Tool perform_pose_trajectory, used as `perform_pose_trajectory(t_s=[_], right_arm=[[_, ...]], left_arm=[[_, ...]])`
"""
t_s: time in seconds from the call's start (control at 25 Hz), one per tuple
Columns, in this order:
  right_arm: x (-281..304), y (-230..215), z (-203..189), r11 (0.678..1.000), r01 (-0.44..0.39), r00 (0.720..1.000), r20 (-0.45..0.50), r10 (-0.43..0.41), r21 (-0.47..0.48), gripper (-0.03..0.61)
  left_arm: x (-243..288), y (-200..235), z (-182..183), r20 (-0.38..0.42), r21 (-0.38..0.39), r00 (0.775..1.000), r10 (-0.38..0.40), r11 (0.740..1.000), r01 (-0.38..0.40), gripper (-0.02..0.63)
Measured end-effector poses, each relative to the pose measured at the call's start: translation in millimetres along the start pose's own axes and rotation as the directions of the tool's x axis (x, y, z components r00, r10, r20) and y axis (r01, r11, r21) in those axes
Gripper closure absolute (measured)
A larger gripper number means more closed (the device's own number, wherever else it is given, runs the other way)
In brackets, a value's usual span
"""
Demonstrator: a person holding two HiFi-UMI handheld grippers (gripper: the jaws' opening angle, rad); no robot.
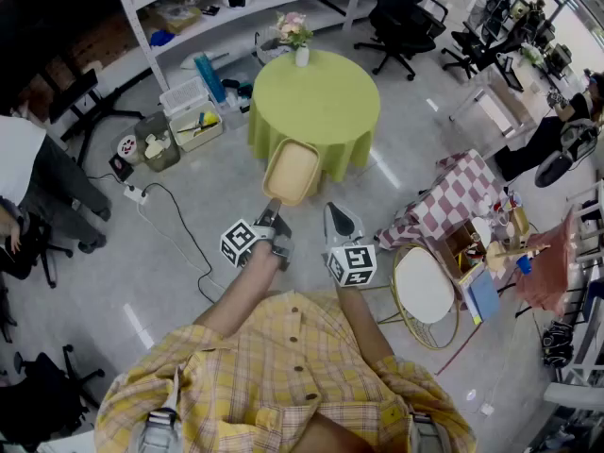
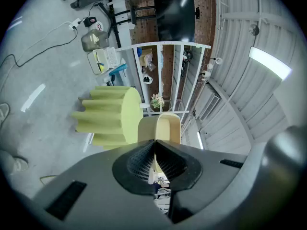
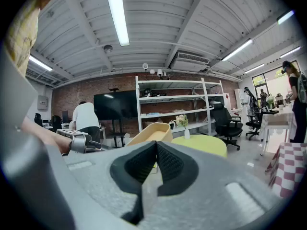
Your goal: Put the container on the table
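My left claw [image 1: 270, 217], jaws clamped on the near rim of the container [image 1: 292, 171], holds it aloft short of the green table [image 1: 326, 102], base free for setting down; my right claw [image 1: 337, 221], closed, grips nothing.

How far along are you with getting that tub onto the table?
Done: the pick-up. The left gripper has its fingers shut on the rim of the shallow beige container, held in the air near the round green-clothed table. Left: setting it down and letting go. The right gripper is shut, empty.
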State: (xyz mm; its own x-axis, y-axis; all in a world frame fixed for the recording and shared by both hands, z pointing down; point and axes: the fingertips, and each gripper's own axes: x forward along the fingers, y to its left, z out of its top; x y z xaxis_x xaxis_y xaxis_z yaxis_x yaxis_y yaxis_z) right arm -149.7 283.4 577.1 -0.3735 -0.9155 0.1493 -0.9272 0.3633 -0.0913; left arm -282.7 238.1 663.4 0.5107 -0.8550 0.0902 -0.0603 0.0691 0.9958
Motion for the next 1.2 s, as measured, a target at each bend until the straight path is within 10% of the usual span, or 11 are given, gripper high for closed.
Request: perform_pose_trajectory(t_s=[1.2], right_arm=[[-79,-101,1,0.993,-0.118,0.992,0.040,0.119,-0.027,0.580]], left_arm=[[20,-1,-129,0.091,0.010,0.996,-0.005,1.000,0.004,0.595]])
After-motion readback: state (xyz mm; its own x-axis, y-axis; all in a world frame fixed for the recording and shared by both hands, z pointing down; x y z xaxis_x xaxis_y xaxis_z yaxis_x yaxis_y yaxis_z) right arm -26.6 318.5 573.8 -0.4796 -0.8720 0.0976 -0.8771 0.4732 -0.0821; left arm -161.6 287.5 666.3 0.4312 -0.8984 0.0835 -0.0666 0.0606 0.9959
